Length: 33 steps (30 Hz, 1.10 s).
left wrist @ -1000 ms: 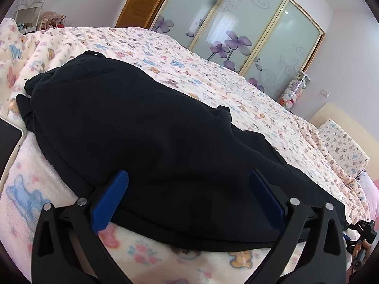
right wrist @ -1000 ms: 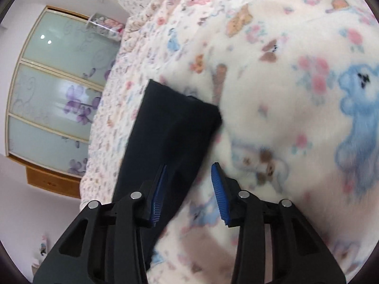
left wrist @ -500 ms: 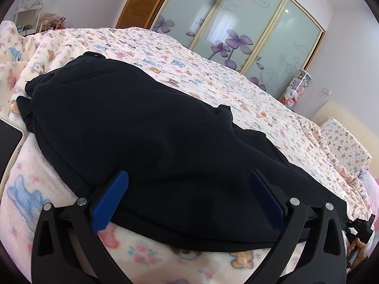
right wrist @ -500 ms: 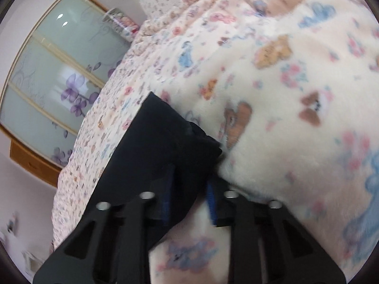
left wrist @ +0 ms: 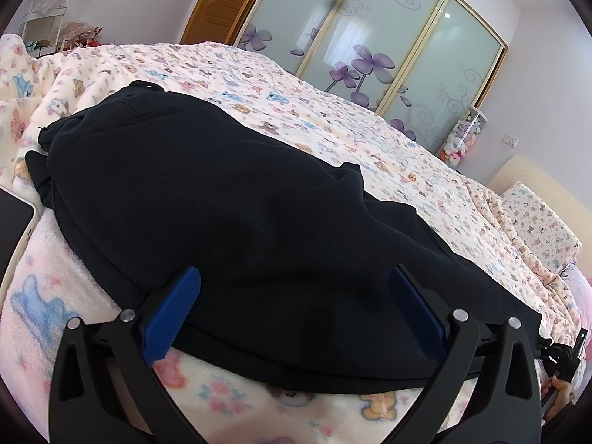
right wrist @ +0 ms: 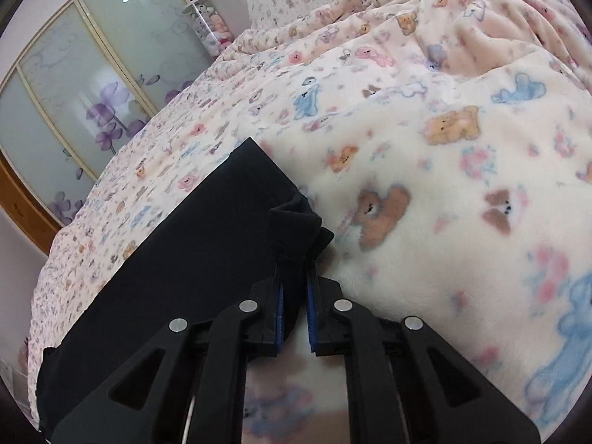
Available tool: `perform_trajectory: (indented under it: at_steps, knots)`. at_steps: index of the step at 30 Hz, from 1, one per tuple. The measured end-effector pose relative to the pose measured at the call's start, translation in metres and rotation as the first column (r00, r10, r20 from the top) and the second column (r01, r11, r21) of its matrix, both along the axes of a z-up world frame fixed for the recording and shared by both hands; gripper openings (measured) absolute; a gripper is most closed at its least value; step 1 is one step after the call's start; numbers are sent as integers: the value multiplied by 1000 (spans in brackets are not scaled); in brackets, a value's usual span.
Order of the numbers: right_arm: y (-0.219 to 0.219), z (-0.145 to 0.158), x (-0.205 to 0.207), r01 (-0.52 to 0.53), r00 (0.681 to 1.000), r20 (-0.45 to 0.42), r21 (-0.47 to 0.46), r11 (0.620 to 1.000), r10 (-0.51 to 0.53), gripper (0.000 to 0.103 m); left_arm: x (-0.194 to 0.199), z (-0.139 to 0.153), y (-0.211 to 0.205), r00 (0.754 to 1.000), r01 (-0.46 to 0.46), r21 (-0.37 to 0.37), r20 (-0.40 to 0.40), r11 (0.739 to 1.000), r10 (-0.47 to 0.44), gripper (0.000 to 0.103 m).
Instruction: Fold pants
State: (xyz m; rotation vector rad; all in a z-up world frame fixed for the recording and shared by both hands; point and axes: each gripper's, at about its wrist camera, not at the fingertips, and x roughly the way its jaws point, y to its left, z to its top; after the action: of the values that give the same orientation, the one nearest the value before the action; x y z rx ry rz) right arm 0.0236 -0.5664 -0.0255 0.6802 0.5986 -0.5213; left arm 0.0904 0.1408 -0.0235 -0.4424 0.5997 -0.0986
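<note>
The right gripper [right wrist: 295,298] was clamped on a leg-end corner of the black pants [left wrist: 236,199] on the blanket [right wrist: 462,192]; the left gripper [left wrist: 296,310] gaped wide over them.

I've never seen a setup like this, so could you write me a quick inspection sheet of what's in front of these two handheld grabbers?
Surface: bed with a cream teddy-bear blanket, rumpled.
Job's things: black pants lying across the bed; hem end bunched at one corner.
Clutter: dark-screened tablet or phone at the left edge.
Grippers: left gripper jaws wide apart over the pants' near edge; right gripper jaws shut on the hem corner.
Cables: nothing seen.
Surroundings: frosted wardrobe doors with purple flowers, wooden door, clear tube of plush toys.
</note>
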Motion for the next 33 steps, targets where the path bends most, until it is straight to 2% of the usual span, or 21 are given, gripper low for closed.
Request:
perform_trajectory:
  at_steps: [3,6,9,12,17,19,22,25,29,33]
  knots:
    - [-5,-2,-5,-8,1000,12,51,999,7,10,0,0,0,1000,0,4,-1,1000,0,101]
    - [-14,-6,-13,-9,998,62,153,988,-1,14,0,0,-1,1000,-1,8,-3,1000,1,101]
    - [-25,-13,-20,-7,992,124,267,964,-27,14,0,0,-1,1000,-1,7,-2,1000,1,101]
    - [-31,-18,-22,-10,987,154,338,941,-45,14,0,0,-1,1000,-1,7,-2,1000,1,101]
    - [-41,-30,-30,-11,977,191,484,875,-94,15,0,0,1,1000,2,-5,3,1000,-2,101]
    - [-40,-25,-31,-13,978,188,465,885,-85,15,-1,-1,3,1000,5,-19,10,1000,-4,101]
    - [-26,-3,-34,-28,971,232,337,941,-54,12,-2,-1,5,1000,8,-36,17,999,-7,101]
    - [-9,20,-34,-44,961,277,228,973,-22,12,-2,-1,6,1000,8,-40,19,999,-7,101]
    - [12,56,-27,-114,933,354,127,985,62,12,-1,-1,5,1000,6,-32,15,999,-6,101]
    - [52,92,-7,-232,892,410,49,971,192,12,0,-1,4,1000,3,-22,10,1000,-3,101]
